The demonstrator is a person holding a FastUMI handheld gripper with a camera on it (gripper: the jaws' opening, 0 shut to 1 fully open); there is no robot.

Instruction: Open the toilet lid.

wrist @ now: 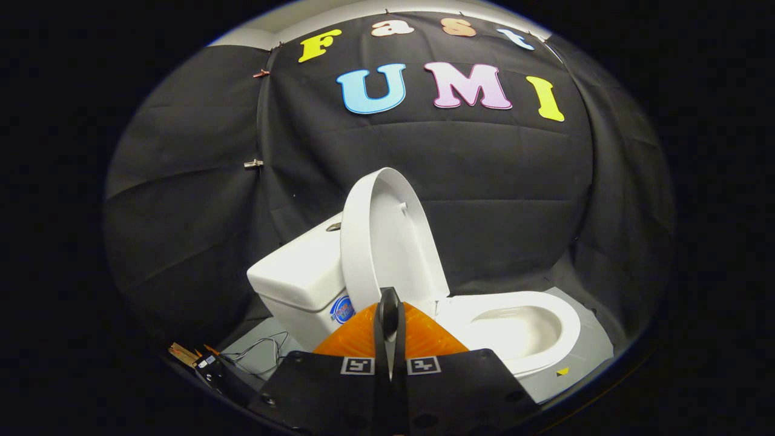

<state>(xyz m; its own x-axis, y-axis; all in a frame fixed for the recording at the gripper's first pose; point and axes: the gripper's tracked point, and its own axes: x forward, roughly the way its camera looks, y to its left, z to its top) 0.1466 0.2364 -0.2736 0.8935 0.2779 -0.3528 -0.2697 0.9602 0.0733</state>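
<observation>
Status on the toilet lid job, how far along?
Looks done: the lid stands raised, leaning back toward the tank, and the seat and bowl lie exposed. In hand: nothing. The gripper has its jaws together with nothing between them, in front of the lid's lower edge and apparently clear of it. Left: probably just backing away.

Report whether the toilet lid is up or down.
Up. The toilet lid stands raised against the tank, with the bowl exposed. The tongs are closed together, holding nothing.
</observation>
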